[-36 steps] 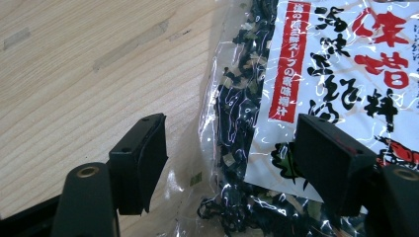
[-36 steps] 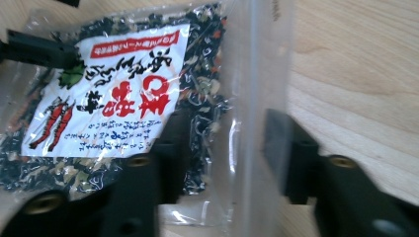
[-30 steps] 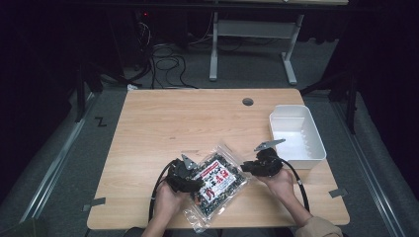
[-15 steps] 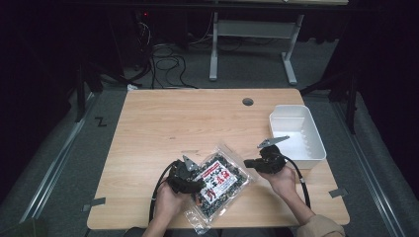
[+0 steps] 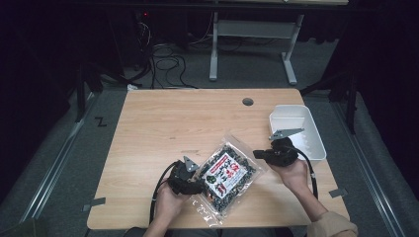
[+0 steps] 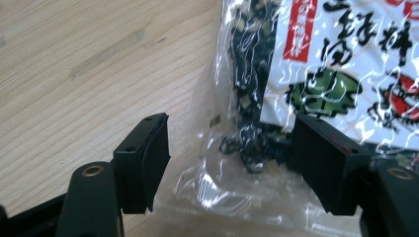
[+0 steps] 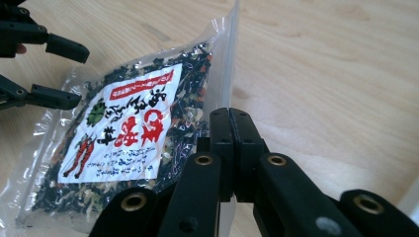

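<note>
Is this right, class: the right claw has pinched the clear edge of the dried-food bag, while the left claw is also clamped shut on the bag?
Not quite. The left claw stands open, its jaws apart around the bag, as the left gripper view shows. The right claw is pinched on the clear edge.

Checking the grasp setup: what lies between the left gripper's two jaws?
The clear lower edge of the bag lies between the open jaws of the left gripper, untouched by either pad, in the left gripper view.

Black gripper [image 7: 231, 148], brass screws, tan sleeve [image 5: 332, 228]

One bag [image 5: 226, 174], one white bin [image 5: 298, 129], two grippers
</note>
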`<control>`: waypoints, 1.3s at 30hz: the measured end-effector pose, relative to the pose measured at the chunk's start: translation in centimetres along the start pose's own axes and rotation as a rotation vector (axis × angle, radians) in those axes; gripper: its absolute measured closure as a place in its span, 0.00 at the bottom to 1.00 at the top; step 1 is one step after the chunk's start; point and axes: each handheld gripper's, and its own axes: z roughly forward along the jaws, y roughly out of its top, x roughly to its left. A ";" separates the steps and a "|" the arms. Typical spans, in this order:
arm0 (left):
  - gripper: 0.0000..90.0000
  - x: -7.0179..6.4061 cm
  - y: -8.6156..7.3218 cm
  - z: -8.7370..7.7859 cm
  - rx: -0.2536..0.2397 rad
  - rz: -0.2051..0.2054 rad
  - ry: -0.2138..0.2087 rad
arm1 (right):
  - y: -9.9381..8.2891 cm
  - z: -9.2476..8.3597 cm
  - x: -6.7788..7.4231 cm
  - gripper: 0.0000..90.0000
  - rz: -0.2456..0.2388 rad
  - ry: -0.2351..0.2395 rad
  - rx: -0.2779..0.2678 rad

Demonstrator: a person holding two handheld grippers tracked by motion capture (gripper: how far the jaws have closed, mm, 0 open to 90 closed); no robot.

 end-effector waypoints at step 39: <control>0.36 1.1 -0.3 -0.7 -0.033 -0.063 -0.009 | 9.2 -9.2 2.5 1.00 -0.252 -0.170 -0.069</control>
